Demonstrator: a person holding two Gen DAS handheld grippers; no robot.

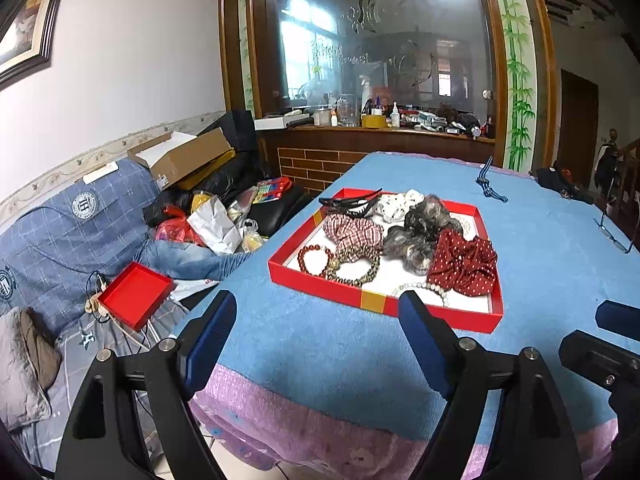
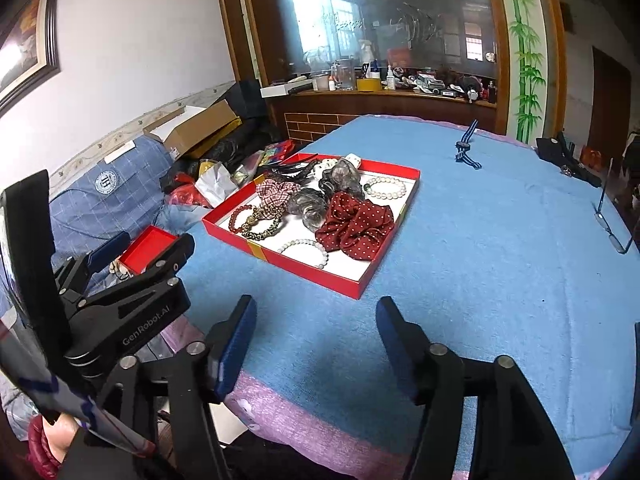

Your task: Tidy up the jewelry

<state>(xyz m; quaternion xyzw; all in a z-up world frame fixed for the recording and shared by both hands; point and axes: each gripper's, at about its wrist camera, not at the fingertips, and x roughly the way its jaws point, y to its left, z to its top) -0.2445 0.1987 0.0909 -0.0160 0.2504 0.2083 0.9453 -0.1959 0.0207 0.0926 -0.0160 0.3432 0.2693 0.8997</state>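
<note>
Jewelry sits in one red tray [image 1: 436, 316] on the blue-covered counter [image 2: 480, 260]: four bead bracelets, namely one red [image 1: 314, 258], one leopard-patterned [image 1: 356, 270] and two pearl [image 2: 306, 250], among four scrunchies. Left claw [image 1: 318, 312] and right claw [image 2: 316, 316] both gape apart, holding nothing, short of the tray.

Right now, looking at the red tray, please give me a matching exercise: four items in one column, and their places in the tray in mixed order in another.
Items:
1. polka-dot scrunchie
2. red bead bracelet
3. black hair claw
4. white pearl bracelet

Places in the red tray:
A. far left corner
B. near edge, middle
C. near right part
D. near left corner

Pairs: 1-C, 2-D, 3-A, 4-B
</note>
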